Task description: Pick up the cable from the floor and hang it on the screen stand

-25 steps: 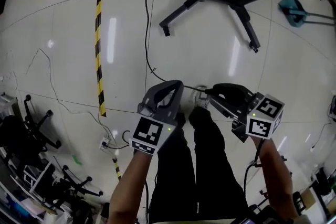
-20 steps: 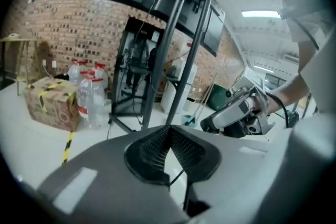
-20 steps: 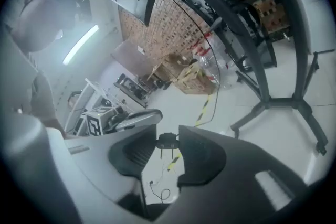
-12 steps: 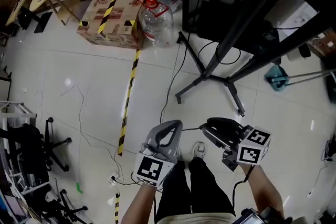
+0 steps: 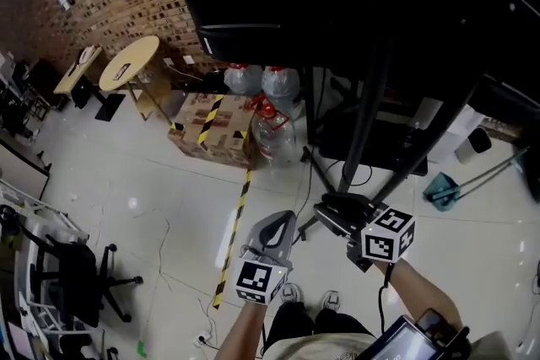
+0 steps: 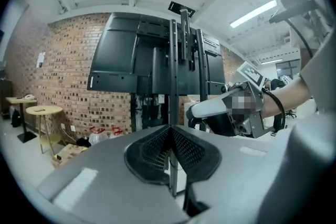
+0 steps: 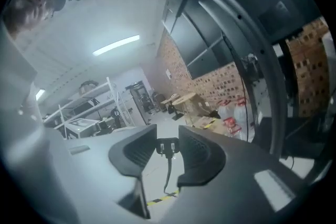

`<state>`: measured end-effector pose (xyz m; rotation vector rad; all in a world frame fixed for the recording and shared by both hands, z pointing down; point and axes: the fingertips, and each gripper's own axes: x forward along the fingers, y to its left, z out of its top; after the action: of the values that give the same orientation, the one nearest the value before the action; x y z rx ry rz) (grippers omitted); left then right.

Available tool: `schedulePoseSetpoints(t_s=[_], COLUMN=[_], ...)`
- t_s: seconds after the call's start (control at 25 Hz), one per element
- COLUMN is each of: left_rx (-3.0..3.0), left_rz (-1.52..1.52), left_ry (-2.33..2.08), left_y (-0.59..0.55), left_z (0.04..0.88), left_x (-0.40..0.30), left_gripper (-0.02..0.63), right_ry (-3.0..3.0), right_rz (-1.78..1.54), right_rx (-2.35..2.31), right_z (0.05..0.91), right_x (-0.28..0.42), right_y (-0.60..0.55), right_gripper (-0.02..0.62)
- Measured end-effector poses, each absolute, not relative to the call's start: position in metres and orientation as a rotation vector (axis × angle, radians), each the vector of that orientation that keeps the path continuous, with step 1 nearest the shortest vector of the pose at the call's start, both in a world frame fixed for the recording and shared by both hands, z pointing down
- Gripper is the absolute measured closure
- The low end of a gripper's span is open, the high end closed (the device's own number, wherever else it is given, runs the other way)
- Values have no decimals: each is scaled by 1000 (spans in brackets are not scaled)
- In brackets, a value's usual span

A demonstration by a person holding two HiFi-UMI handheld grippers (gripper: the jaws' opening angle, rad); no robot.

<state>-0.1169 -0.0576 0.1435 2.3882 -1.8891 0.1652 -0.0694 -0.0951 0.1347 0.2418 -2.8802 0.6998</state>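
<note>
My right tool [image 7: 167, 137] clamps the blk plug [image 7: 168, 148] of the cable [image 7: 166, 178], thin, dangling slack; left tool [image 6: 170, 131] pinched shut on it.

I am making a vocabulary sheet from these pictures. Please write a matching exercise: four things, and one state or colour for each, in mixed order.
1 plug
2 left gripper
3 water bottles
4 cardboard box

a striped yellow and black
b held by the right gripper
c jaws together
d red on top

Pairs: 1-b, 2-c, 3-d, 4-a
</note>
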Motion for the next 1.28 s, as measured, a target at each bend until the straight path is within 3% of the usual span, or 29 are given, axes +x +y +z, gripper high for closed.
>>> schedulePoseSetpoints(t_s=[0.6,1.28], left_rx=[2695,3050], left_rz=[42,-114], left_ry=[-1750,-1817], left_y=[-216,-297], left_z=[-26,-272], left_x=[-169,-138], left_gripper=[588,588], right_ry=[-2992,-3009], right_rz=[316,-322], right_rx=[499,732], right_z=[-42,-301], right_x=[-132,-125], right_y=[-212,-293], right_gripper=[467,468])
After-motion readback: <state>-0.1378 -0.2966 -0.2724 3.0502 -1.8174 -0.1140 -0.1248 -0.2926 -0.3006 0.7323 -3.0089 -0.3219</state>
